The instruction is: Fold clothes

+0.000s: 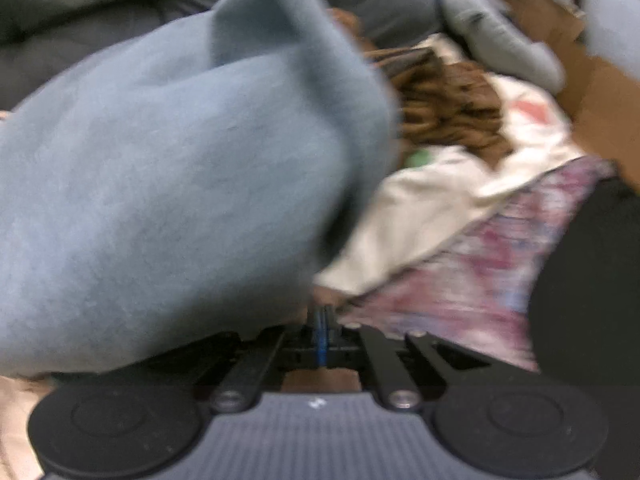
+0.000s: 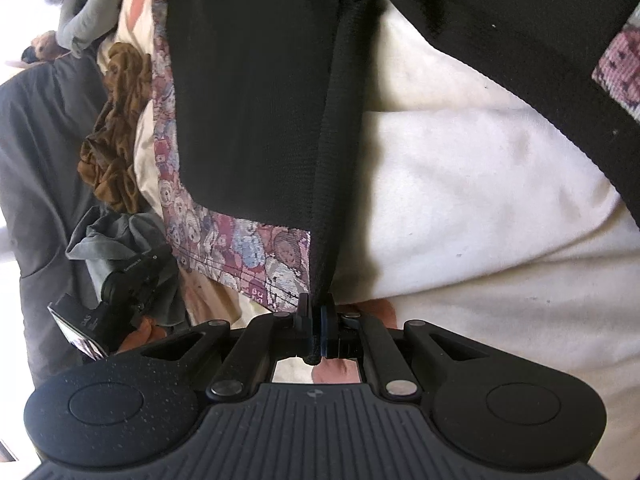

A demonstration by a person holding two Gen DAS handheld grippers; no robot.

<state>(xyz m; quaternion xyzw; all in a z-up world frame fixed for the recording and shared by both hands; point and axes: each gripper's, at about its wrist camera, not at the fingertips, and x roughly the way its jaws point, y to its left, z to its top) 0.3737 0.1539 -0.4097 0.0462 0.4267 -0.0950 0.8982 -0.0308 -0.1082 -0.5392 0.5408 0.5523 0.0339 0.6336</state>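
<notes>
- Closed tight, the right tongs [image 2: 319,322] pinch a bunched edge of a black garment [image 2: 248,92], which runs away from them and drapes over a patterned cloth [image 2: 240,248] and a white sheet [image 2: 480,184].
- Just as closed, the left tongs [image 1: 320,332] sit at the lower edge of a blue fleece garment [image 1: 168,184]; the picture is blurred, and the fleece covers the tips, so I cannot tell whether they truly hold it.
- Folding looks barely begun: the black garment hangs in a loose ridge rather than lying flat, and the blue fleece is a raised, rumpled mound with no clean crease showing.
- Nothing in either view reads as a finished, squared-off stack, so most of the work appears to remain.
- Beside the patterned cloth lies a crumpled brown garment [image 2: 116,128], and nearer the right tongs a grey rag [image 2: 116,240] with a black device [image 2: 120,292] touching it.
- Farther off are a pale grey garment [image 1: 500,40] and a dark grey cushion [image 2: 44,140].
- Clutter crowds the bed, so little flat room is left for spreading a garment; the brown heap and the black device would likely need shifting first.
</notes>
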